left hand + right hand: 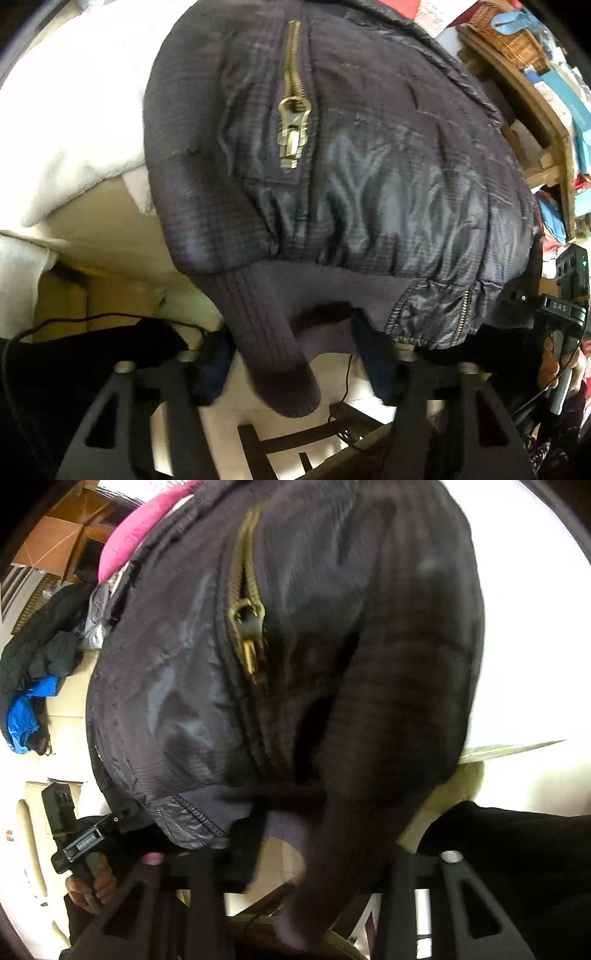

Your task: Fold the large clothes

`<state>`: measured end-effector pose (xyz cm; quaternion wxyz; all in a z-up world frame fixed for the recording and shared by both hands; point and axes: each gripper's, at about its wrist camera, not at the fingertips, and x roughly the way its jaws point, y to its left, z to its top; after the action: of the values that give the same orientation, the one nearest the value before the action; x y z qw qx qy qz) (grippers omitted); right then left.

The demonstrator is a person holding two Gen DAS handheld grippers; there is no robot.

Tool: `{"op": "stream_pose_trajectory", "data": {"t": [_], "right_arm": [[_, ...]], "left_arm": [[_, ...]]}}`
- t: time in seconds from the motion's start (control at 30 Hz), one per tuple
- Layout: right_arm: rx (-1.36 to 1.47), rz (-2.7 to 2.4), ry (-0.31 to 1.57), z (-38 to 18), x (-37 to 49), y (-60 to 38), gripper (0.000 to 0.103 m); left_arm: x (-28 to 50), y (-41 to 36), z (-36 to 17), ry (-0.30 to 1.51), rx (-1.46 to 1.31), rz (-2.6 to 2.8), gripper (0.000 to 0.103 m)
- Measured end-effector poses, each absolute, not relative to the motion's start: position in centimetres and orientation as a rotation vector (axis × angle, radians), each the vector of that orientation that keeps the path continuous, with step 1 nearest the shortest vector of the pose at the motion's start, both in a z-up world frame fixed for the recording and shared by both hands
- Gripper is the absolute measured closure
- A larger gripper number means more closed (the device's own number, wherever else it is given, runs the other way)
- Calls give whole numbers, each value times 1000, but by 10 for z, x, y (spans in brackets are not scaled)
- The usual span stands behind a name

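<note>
A dark navy padded jacket [351,166] with a brass zipper [293,122] lies bunched on a white-covered surface and overhangs its edge. Its ribbed knit hem [273,325] hangs down between my left gripper's [295,347] fingers, which stand wide apart and do not press it. In the right wrist view the same jacket [295,664] fills the frame, brass zipper [249,642] showing, and a ribbed sleeve [351,812] hangs between my right gripper's [306,853] spread fingers. Each view shows the other gripper at its side, close to the hem.
A white blanket [66,110] covers the surface to the left. A wooden shelf [532,110] with a wicker basket stands at the right. A pile of dark and blue clothes [33,686] and a pink garment [147,520] lie beyond. A wooden chair [295,443] stands below.
</note>
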<state>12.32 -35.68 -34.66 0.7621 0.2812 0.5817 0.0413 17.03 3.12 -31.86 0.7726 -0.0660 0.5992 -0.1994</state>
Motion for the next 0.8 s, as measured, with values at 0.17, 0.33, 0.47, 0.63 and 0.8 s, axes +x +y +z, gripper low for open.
{"op": "stream_pose_trajectory", "data": {"t": [0.17, 0.33, 0.47, 0.63, 0.8], "right_arm": [[545, 118, 1232, -321, 107, -344, 85], [538, 200, 1135, -273, 99, -338, 86], [517, 271, 1023, -236, 97, -331, 86], [488, 294, 896, -198, 96, -343, 87], [492, 277, 762, -165, 100, -355, 87]], "left_arm": [[162, 30, -303, 1256, -165, -476, 95], [149, 28, -263, 1152, -148, -530, 95], [146, 39, -219, 1073, -177, -585, 95], [152, 56, -171, 965, -214, -633, 95], [168, 61, -139, 890, -231, -656, 95]]}}
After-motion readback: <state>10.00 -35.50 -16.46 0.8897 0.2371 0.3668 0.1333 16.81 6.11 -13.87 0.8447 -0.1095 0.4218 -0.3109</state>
